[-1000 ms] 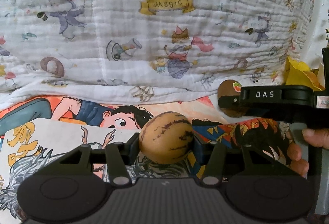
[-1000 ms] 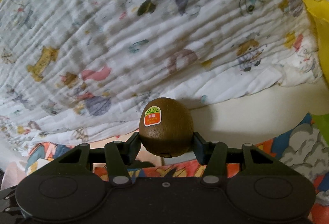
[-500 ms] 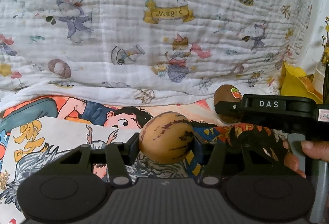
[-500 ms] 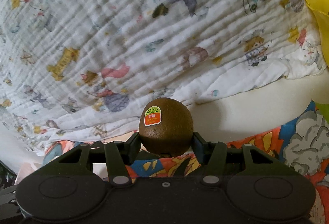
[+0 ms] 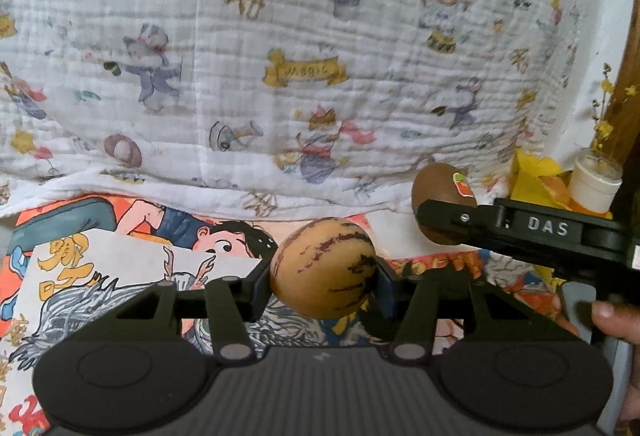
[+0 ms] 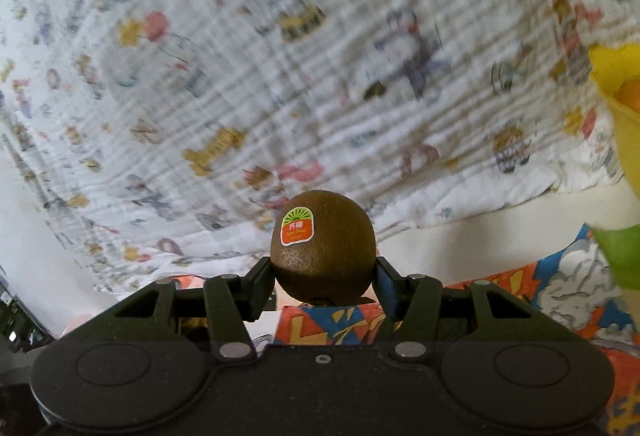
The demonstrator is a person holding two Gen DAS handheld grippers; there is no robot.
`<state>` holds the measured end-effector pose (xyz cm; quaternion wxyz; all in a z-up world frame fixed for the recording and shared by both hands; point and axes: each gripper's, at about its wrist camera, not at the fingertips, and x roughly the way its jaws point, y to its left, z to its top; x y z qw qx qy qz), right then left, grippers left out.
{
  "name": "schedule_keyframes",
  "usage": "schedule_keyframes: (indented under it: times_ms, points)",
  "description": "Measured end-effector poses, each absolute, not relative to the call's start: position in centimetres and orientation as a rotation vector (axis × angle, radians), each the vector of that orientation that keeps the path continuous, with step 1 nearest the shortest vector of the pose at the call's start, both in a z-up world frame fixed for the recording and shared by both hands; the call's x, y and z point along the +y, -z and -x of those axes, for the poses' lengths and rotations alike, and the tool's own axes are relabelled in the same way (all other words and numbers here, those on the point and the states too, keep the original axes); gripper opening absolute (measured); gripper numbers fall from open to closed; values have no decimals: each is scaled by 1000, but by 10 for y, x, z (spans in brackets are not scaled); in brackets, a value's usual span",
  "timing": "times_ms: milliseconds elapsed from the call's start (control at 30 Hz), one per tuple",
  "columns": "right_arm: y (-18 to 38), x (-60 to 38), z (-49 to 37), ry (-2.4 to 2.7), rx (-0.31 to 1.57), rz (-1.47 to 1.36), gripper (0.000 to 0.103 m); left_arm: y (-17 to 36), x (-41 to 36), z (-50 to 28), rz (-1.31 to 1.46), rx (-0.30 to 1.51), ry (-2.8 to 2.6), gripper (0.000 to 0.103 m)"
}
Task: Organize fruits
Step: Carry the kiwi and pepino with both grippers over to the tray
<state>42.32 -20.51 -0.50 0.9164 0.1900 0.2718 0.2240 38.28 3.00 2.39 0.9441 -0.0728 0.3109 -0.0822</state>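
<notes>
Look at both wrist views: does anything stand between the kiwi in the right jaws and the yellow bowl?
Nothing visible does. The right gripper holds the kiwi above the comic-print cover, and only open space and the bare white surface lie toward the yellow bowl at the right edge.

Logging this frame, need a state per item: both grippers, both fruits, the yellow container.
left gripper: shut on striped fruit
striped fruit: held off the table
right gripper: shut on kiwi
kiwi: held, sticker toward the camera
yellow container: open, something orange inside
</notes>
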Motion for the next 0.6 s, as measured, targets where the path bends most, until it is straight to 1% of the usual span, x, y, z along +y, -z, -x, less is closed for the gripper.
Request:
schedule_keyframes:
  times_ms: [300,600]
  points:
    - [-24,-233,-356,-500,481,-316,55,-40,10,-341,144,612,194,56]
    - [-19,-274,-282,-511,483,-222,55,-38,-17,-292,167,617,256,56]
